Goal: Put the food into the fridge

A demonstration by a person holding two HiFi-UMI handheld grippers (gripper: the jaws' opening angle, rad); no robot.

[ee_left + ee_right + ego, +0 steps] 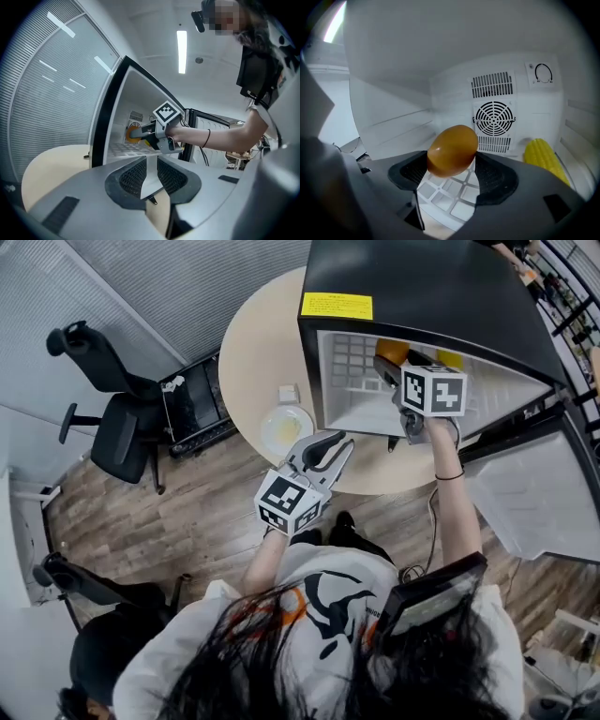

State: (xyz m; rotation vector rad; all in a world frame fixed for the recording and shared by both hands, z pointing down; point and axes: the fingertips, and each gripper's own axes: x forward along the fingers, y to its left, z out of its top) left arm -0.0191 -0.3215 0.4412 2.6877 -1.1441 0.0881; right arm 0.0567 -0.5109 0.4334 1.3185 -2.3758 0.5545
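An orange-brown oval fruit point(452, 150) sits between the pads of my right gripper point(452, 174), which is shut on it. The gripper is inside the open black fridge point(422, 296), above its white grid shelf point(450, 196). A yellow corn cob point(543, 159) lies on the shelf to the right, near the back wall. In the head view the right gripper point(386, 367) reaches into the fridge mouth, with the fruit point(394, 352) at its tip. My left gripper point(328, 448) hangs open and empty over the table's front edge. From the left gripper point(151, 174), the fruit point(131, 134) shows inside the fridge.
The fridge stands on a round beige table point(258, 352); its door point(534, 493) is swung open to the right. A white plate point(286, 426) and a small white item point(289, 393) lie left of the fridge. An office chair point(117, 418) and a black crate point(192, 399) stand at the left.
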